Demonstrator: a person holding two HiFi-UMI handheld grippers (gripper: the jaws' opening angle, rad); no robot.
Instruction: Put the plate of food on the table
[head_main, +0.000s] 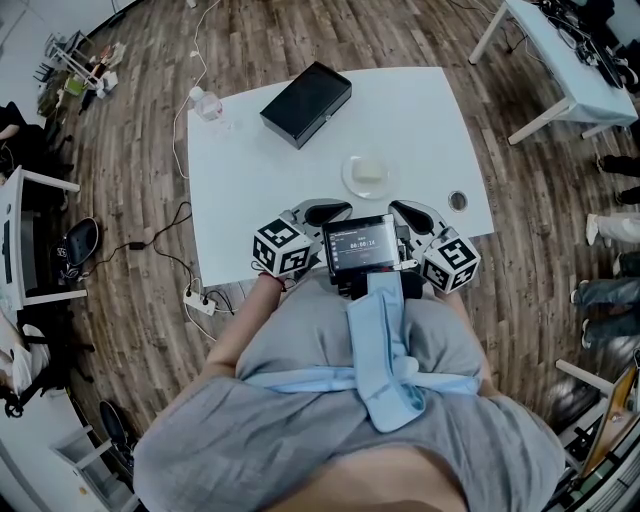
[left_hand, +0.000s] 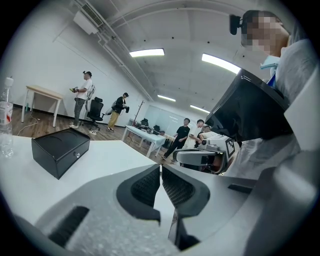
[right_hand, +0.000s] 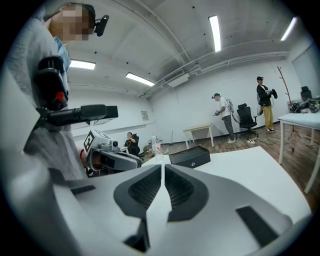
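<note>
**Plate on the table, both claws shut and empty**

Seen from the head: plate of food (head_main: 367, 175) sitting on the white table (head_main: 250, 170), just ahead of the two claws and in line with the gap between their tips. Round, so no long side to line up with. About as near to the left gripper (head_main: 325, 212) as to the right gripper (head_main: 412, 214), and touching neither. Farther back, a black box (head_main: 306, 103), well apart from the plate. Both claws held low at the near table edge, close to the body, tips leaning in toward each other. Pads pressed together on each one, with nothing in between. Looks done already, going by the plate's place.
</note>
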